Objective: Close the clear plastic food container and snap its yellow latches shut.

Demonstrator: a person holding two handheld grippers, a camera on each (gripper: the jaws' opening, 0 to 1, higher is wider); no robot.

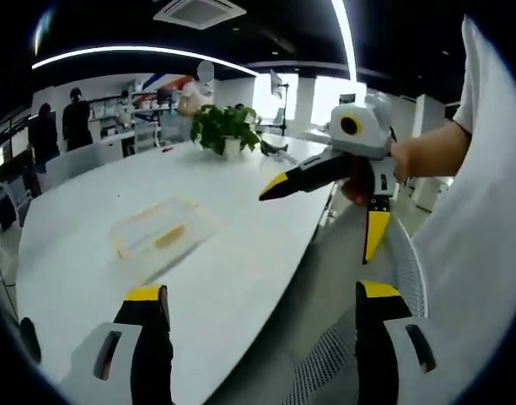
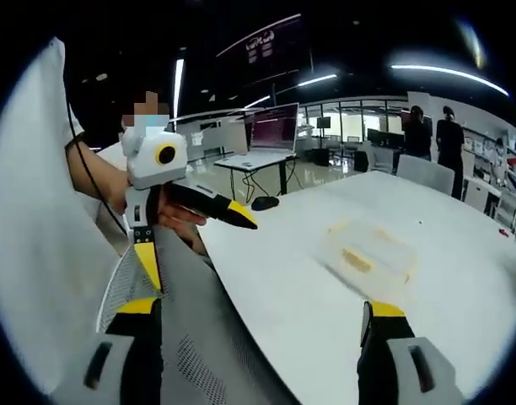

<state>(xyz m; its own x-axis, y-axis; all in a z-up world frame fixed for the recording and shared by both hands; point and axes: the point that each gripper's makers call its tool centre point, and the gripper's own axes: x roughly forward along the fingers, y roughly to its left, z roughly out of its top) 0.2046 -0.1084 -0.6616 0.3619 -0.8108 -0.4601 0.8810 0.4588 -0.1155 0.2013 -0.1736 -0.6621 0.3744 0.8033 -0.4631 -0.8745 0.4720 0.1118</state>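
Left gripper view: the left claw (image 1: 262, 297) rises from the lower edge with its two yellow-tipped jaws spread wide and nothing between them. One clear plastic food container (image 1: 160, 235) lies on the white counter (image 1: 241, 278), ahead of this claw and nearer its left jaw, well apart from both tips. Its walls are nearly transparent, so its outline is faint; yellow edging and one yellowish patch inside are discernible, but whether the lid is seated and how many latches there are cannot be told. The right claw (image 1: 325, 207) enters ahead and to the right, held by a hand (image 1: 401, 160) over the counter's edge; its two jaws diverge widely and grip nothing. One potted plant (image 1: 225, 128) stands farther along the counter beyond the container. Two dark standing figures (image 1: 60, 122) at far left are too small to detail.

Right gripper view: the right claw (image 2: 258, 312) has its jaws wide apart and empty. The container (image 2: 369, 250) lies ahead, toward the right jaw, untouched, again a pale blur with a yellowish mark. The left claw (image 2: 195, 232) appears ahead at left, held in a hand (image 2: 178, 221), jaws spread, above one mesh chair (image 2: 190, 337) that is partly cut off by the lower edge. One monitor (image 2: 275, 128) stands on a farther desk.
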